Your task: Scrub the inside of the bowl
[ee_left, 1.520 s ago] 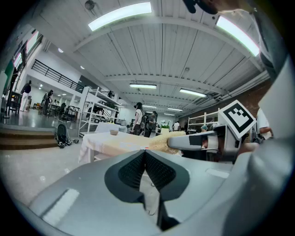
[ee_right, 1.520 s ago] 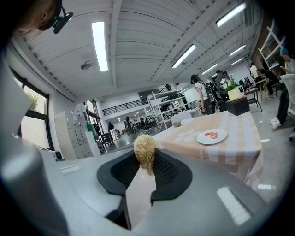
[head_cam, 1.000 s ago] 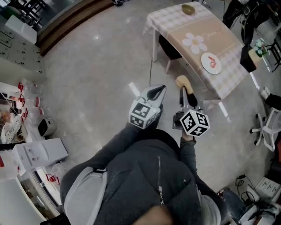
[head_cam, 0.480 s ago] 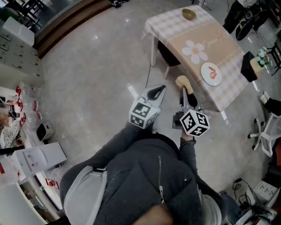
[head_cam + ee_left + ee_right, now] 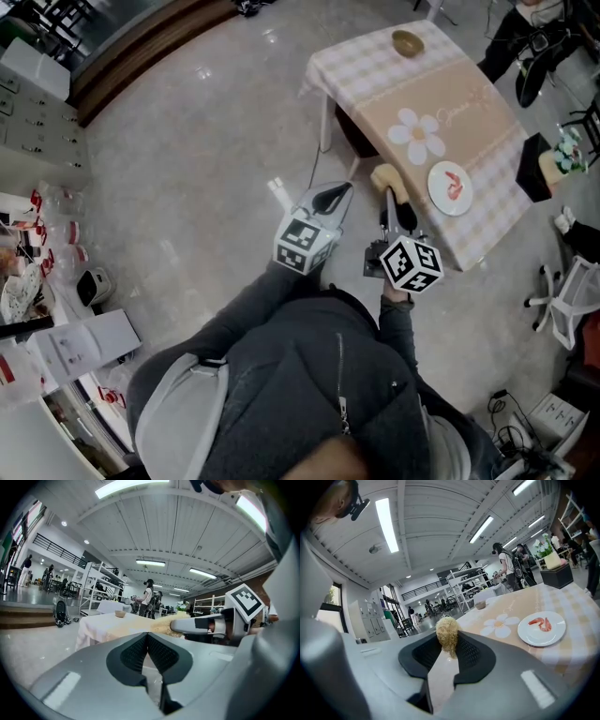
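Note:
A small tan bowl (image 5: 406, 42) stands at the far end of a table (image 5: 487, 122) with a checked cloth; it also shows as the bowl (image 5: 120, 614) and the bowl (image 5: 480, 605) in the two gripper views. My right gripper (image 5: 392, 194) is shut on a straw-coloured scrubber (image 5: 385, 176), near the table's closest corner. In the right gripper view the scrubber (image 5: 447, 634) stands up between the pads. My left gripper (image 5: 336, 197) hangs beside it over the floor, jaws shut with nothing in them. Both grippers are well short of the bowl.
A white plate (image 5: 450, 187) with shrimp (image 5: 541, 623) lies on the table's near end. A dark chair (image 5: 361, 127) sits under the table. Boxes (image 5: 70, 342) and clutter line the left. An office chair (image 5: 562, 291) stands at the right. People (image 5: 147, 597) stand beyond the table.
The table has drawn nearer and slid down-left in the head view as both grippers travelled toward it together. Neither gripper's jaws changed.

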